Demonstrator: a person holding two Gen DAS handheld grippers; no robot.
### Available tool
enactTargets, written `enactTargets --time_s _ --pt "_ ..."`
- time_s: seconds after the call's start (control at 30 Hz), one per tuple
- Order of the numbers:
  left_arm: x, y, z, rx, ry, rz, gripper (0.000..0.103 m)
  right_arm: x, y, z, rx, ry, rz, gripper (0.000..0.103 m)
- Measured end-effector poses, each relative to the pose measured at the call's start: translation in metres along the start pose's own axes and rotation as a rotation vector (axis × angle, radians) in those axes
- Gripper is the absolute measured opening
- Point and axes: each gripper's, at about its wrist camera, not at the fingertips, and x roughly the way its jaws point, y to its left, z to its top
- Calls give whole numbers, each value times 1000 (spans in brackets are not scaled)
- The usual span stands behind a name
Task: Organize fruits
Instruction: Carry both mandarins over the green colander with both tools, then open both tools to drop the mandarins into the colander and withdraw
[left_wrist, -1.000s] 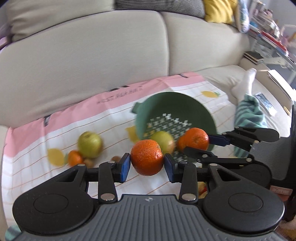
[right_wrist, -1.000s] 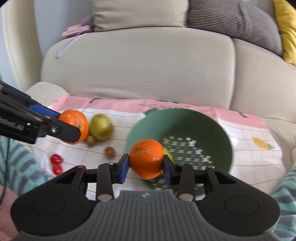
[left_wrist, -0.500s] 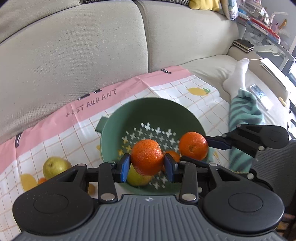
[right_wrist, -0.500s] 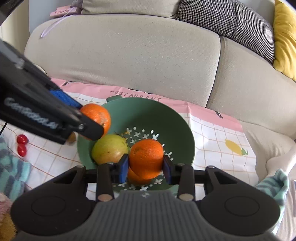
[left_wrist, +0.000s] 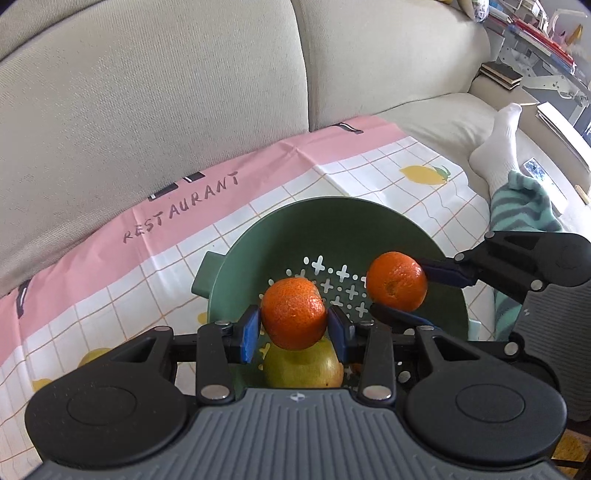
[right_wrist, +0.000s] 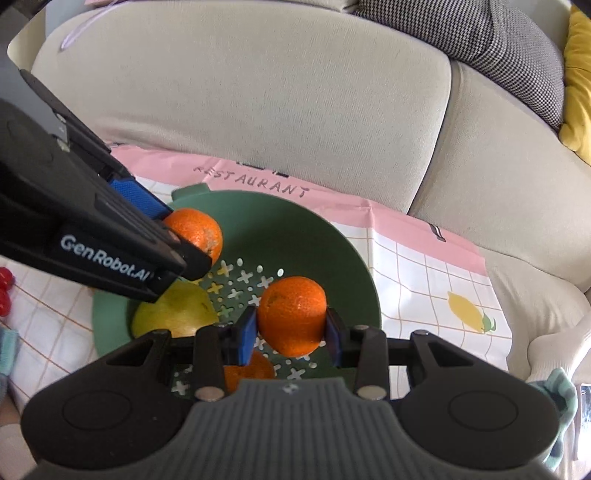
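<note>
A green colander (left_wrist: 369, 218) (right_wrist: 332, 243) sits on a checked cloth on the sofa seat. My left gripper (left_wrist: 294, 328) is shut on an orange (left_wrist: 294, 314), held over the colander's near-left side, above a green pear (left_wrist: 303, 365). My right gripper (right_wrist: 291, 334) is shut on a second orange (right_wrist: 292, 314) over the colander's middle. In the left wrist view that second orange (left_wrist: 397, 280) shows at the right, with the right gripper's blue pads on it. The right wrist view shows the left gripper's orange (right_wrist: 197, 232), the pear (right_wrist: 177, 310), and another orange (right_wrist: 249, 369) lying in the colander.
The pink-edged cloth (left_wrist: 184, 206) reads RESTAURANT and lies against the beige sofa back (left_wrist: 147, 92). Red cherries (right_wrist: 4, 286) lie on the cloth at the left. A person's white sock (left_wrist: 498, 144) and a striped teal cloth (left_wrist: 524, 206) lie to the right.
Both grippers carried their oranges from beside the colander to over it and sank lower. The loose fruit on the cloth has slipped out of the left wrist view.
</note>
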Motion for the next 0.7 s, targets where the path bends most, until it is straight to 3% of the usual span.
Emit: enactTargets --time_s 0.7 --pt "35 2 5 -6 53 27 45 47 -3 1 0 94 23 36"
